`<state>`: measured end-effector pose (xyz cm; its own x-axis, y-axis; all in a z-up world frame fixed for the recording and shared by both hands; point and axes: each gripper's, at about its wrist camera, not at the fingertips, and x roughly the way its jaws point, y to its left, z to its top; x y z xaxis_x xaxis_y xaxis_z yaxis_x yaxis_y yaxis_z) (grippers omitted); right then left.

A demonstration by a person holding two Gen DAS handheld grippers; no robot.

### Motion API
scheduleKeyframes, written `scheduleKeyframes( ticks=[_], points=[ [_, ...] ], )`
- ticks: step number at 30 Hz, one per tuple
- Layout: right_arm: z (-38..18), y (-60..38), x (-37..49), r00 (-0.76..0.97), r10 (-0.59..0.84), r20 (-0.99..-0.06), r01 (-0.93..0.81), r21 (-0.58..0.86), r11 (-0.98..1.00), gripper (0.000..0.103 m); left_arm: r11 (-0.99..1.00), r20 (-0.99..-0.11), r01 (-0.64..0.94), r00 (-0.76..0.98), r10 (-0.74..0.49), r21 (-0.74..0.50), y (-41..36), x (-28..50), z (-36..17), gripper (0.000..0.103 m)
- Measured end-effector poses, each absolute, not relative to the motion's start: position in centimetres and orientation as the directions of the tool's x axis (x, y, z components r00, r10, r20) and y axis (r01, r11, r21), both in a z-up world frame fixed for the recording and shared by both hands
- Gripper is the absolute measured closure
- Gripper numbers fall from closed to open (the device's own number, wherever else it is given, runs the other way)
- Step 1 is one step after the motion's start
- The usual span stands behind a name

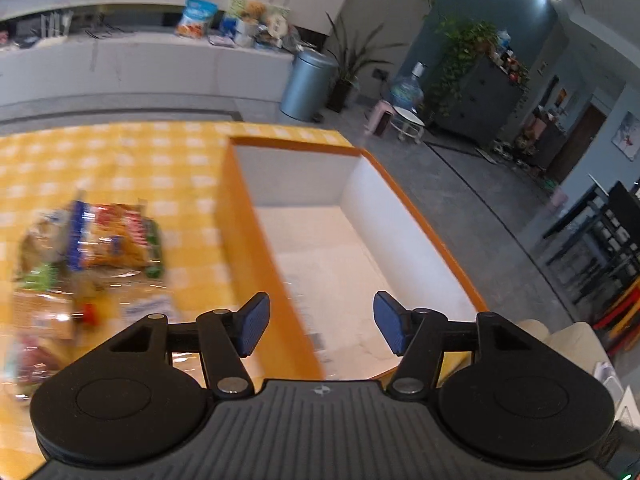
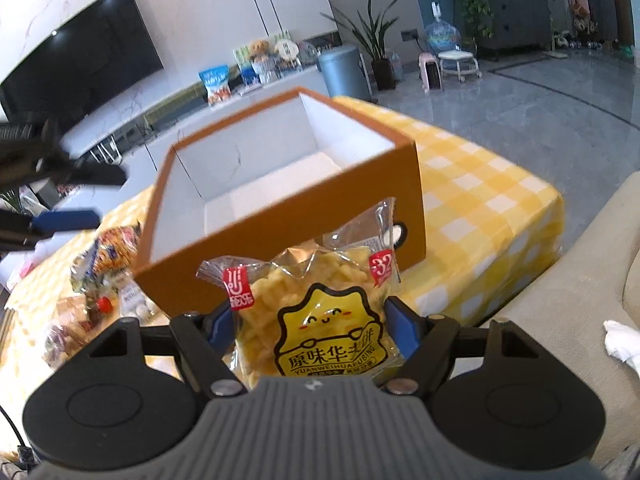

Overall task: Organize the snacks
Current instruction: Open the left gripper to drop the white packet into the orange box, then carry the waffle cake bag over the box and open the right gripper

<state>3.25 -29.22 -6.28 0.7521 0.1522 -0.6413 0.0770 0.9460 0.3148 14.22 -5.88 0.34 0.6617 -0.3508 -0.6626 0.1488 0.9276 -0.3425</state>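
Note:
An orange box [image 1: 248, 248] with a white inside stands empty on the yellow checked tablecloth [image 1: 120, 160]; it also shows in the right wrist view [image 2: 280, 240]. My left gripper [image 1: 322, 322] is open and empty, above the box's near left wall. A pile of snack packets [image 1: 96, 248] lies left of the box, blurred; it shows in the right wrist view [image 2: 100, 280] too. My right gripper [image 2: 310, 320] is shut on a yellow waffle snack bag [image 2: 320, 320], held in front of the box's near wall. The left gripper's fingers [image 2: 68, 220] show at the far left.
The table's right edge [image 2: 552, 216] drops to a grey floor. A beige sofa [image 2: 580, 300] sits at the right. A white counter [image 1: 140, 60] with snack bags, a grey bin [image 1: 306, 84] and plants stand behind the table.

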Motion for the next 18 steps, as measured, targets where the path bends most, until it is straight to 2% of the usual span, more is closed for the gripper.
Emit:
scheduleKeyframes(
  ticks=[7, 10, 18],
  points=[
    [-1.1, -29.7, 1.3, 0.796, 0.308, -0.521, -0.075, 0.420, 0.904, 0.029, 0.958, -0.673, 0.106, 0.691, -0.264, -0.266, -2.2, 12.2, 1.1, 0.032],
    [1.3, -28.9, 1.4, 0.830, 0.263, -0.493, -0.085, 0.354, 0.931, 0.029, 0.965, -0.680, 0.078, 0.695, -0.233, -0.251, -1.1, 11.9, 0.6, 0.032],
    [3.6, -26.0, 5.2, 0.842, 0.174, -0.510, -0.085, 0.194, 0.977, 0.029, 0.959, -0.669, 0.053, 0.706, -0.233, -0.279, 2.0, 11.5, -0.9, 0.031]
  ],
)
